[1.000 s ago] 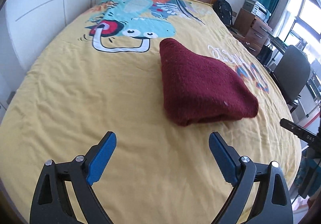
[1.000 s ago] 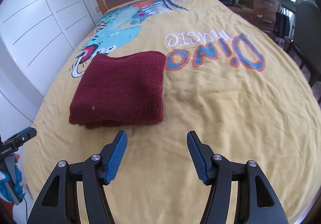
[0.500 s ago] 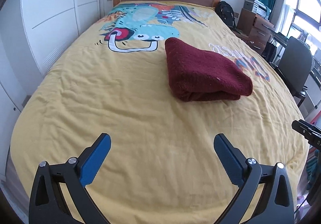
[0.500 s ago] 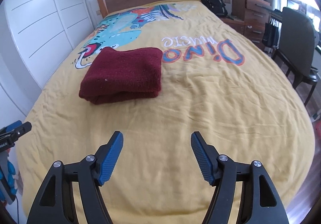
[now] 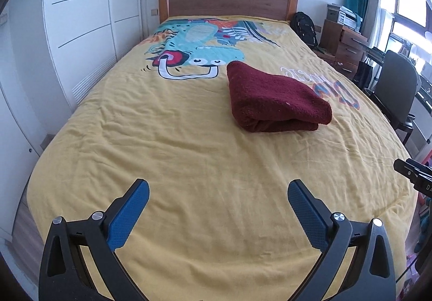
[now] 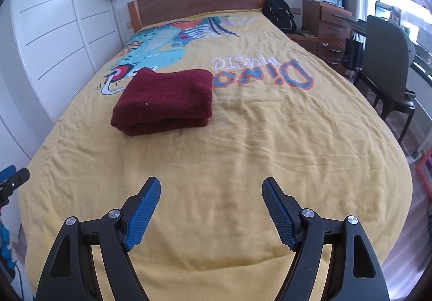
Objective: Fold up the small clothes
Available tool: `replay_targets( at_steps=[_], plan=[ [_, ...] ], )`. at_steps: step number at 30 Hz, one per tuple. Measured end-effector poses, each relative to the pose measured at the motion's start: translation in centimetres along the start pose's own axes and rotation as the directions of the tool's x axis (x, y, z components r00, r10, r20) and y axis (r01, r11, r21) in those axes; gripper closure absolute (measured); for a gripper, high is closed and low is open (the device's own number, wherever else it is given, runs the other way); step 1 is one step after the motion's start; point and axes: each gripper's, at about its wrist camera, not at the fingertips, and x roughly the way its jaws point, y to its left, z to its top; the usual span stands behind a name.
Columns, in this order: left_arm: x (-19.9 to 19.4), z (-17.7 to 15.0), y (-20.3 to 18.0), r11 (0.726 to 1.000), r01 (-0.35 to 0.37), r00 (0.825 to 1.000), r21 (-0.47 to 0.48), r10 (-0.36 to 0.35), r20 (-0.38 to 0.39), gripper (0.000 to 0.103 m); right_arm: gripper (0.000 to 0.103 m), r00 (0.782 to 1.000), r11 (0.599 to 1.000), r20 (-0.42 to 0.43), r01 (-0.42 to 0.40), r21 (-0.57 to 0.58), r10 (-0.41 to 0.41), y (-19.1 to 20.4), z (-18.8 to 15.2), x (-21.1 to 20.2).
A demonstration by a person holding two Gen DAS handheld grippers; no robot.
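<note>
Folding looks finished: maroon garment (image 5: 275, 97) sits as a neat bundle mid-bed (image 5: 189, 152), well apart from both tools. Left tool (image 5: 218, 202) and right tool (image 6: 211, 199) hang spread, empty. Best leave it undisturbed.

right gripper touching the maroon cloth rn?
No. In the right wrist view the right gripper hangs open over bare yellow bedspread, well apart from the folded maroon cloth.
</note>
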Motion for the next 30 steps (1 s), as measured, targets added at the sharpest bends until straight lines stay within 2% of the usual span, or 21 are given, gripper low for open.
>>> replay_targets(
  at_steps=[14, 24, 30],
  plan=[
    [-0.6, -0.2, -0.1, 1.000, 0.005, 1.000, -0.010, -0.005, 0.025, 0.002, 0.021, 0.999, 0.999, 0.014, 0.046, 0.026, -0.046, -0.6, -1.0, -0.6],
    [-0.5, -0.3, -0.3, 0.999, -0.043, 0.999, 0.006, 0.043, 0.031, 0.002, 0.018, 0.998, 0.997, 0.011, 0.059, 0.043, -0.060, -1.0, -1.5, -0.2],
    [0.2, -0.4, -0.2, 0.999, -0.044, 0.999, -0.003, 0.044, 0.016, 0.002, 0.018, 0.998, 0.997, 0.001, 0.056, 0.049, -0.056, -1.1, -2.0, 0.4]
  ],
)
